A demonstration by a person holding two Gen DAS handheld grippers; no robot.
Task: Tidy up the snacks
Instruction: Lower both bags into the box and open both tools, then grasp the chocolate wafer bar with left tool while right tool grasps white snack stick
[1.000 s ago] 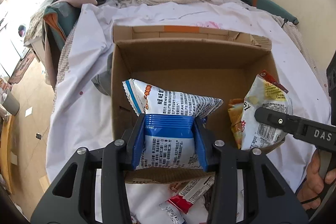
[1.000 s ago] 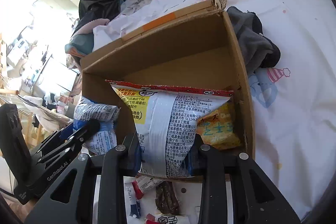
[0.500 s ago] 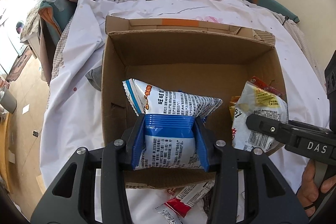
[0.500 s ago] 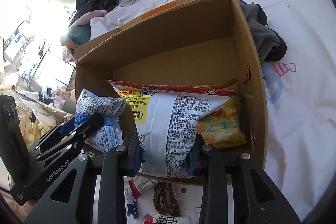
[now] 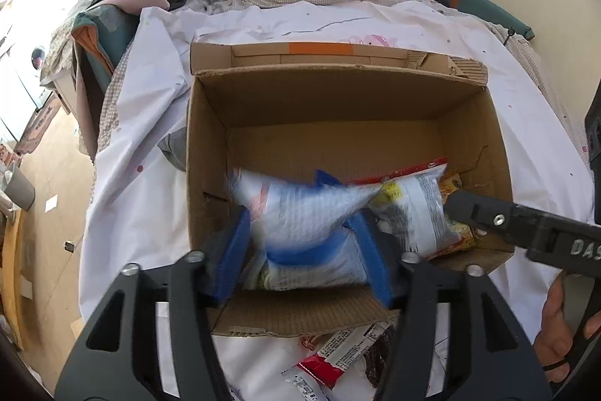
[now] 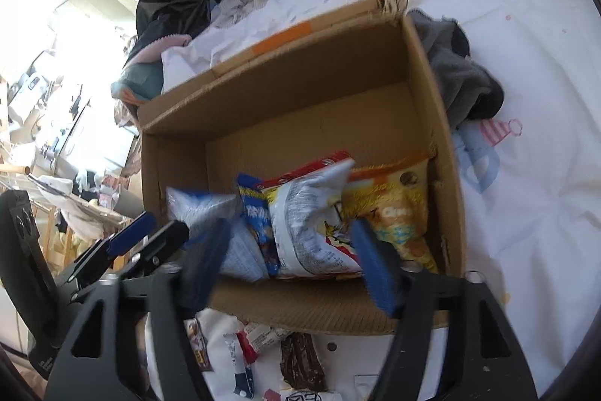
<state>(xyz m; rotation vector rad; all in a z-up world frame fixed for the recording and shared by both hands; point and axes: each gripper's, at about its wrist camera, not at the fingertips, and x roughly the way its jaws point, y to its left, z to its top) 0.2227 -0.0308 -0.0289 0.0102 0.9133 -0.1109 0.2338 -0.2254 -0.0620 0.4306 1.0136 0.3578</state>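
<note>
Bed [image 5: 142,198] | box [image 5: 210,153]: bags dropped in at 6 o'clock | left gripper [image 5: 304,250], right gripper [image 6: 293,262]: jaws just spread, released | packets [image 6: 248,348] left outside at 6 o'clock

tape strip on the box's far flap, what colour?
Orange, a short strip of tape on the far flap of the cardboard box. Clearest in the left wrist view.

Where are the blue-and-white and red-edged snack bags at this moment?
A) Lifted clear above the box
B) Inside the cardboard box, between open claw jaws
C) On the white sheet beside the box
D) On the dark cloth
B: the blue-and-white bag and the red-edged bag lie inside the cardboard box, against its near wall.
</note>
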